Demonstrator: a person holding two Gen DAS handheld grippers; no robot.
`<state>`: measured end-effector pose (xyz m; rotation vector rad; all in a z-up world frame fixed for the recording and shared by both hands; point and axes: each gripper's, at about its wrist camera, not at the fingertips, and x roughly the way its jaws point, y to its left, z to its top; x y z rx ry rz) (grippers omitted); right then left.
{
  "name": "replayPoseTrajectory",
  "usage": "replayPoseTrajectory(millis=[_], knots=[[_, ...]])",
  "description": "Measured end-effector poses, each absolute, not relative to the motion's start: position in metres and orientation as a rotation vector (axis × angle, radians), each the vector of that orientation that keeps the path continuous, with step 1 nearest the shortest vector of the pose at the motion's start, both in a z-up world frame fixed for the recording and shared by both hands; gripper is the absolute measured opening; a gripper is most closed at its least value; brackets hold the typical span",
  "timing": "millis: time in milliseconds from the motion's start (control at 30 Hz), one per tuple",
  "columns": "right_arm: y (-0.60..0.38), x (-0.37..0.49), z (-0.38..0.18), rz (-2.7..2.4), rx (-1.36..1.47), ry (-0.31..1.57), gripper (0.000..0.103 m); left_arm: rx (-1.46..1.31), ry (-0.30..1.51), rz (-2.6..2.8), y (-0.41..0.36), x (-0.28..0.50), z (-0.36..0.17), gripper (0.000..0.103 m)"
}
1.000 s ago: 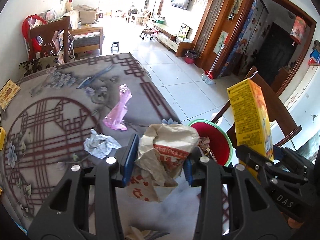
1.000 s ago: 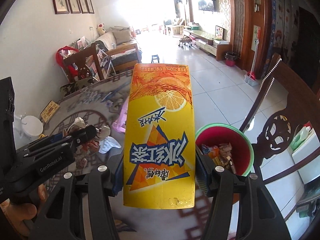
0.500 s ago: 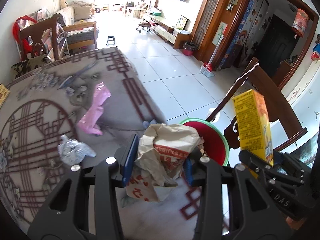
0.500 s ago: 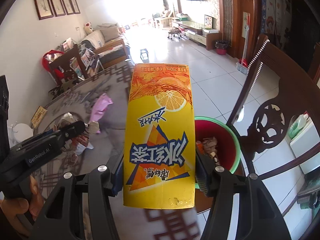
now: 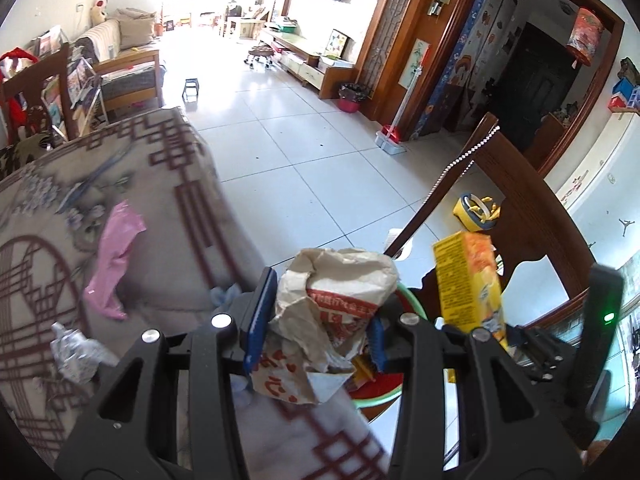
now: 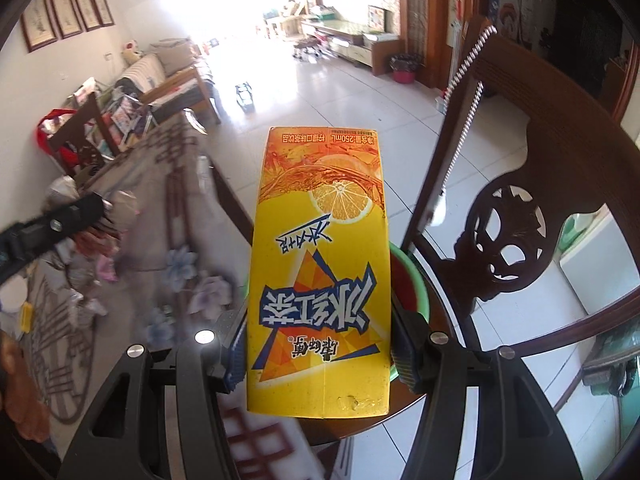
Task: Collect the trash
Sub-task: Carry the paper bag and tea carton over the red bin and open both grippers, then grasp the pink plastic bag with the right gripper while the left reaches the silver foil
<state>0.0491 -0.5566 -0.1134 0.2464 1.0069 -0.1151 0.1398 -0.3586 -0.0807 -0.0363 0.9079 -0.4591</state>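
Note:
My left gripper (image 5: 316, 320) is shut on a crumpled brown paper bag (image 5: 332, 304) with red print, held over the table's right edge. Behind the bag the red bin with a green rim (image 5: 384, 386) shows only in slivers. My right gripper (image 6: 316, 344) is shut on a yellow iced-tea carton (image 6: 320, 272), upside down, above the same bin (image 6: 412, 292), which sits on a chair seat. In the left wrist view the carton (image 5: 468, 280) appears at the right. On the table lie a pink plastic wrapper (image 5: 116, 256) and a crumpled silvery wrapper (image 5: 76, 352).
The table wears a grey cloth with dark red patterns (image 5: 44, 208). A carved dark wooden chair (image 6: 516, 216) rises just right of the bin. A yellow toy (image 5: 476, 212) lies on the tiled floor beyond. More chairs stand at the table's far side.
Both grippers have moved right and a little down, off the table's edge toward the bin. The bin is now largely hidden behind the bag and carton. Both grips are unchanged.

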Motion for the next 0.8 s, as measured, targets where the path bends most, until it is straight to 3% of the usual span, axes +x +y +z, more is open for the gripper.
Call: replayPoseTrajectory(millis=[100,167,233,533,800], knots=[[-0.57,0.058,-0.131,-0.109,0.273,1.05,0.057,-0.048,0.921,-0.489,-0.375,0.151,-0.087,0.044],[-0.575,0.061,-0.138,-0.129,0.269,1.066,0.061,-0.068,0.916,-0.505,-0.383,0.155,-0.09,0.073],[-0.581,0.06,-0.139,-0.143,0.286,1.056,0.068,-0.09,0.897,-0.517,-0.391,0.156,-0.09,0.082],[-0.588,0.05,-0.123,-0.151,0.332,1.023,0.071,-0.068,0.903,-0.506,-0.388,0.155,-0.086,0.082],[-0.555,0.039,-0.085,-0.098,0.303,0.952,0.074,-0.121,0.861,-0.347,-0.304,0.137,-0.064,0.087]])
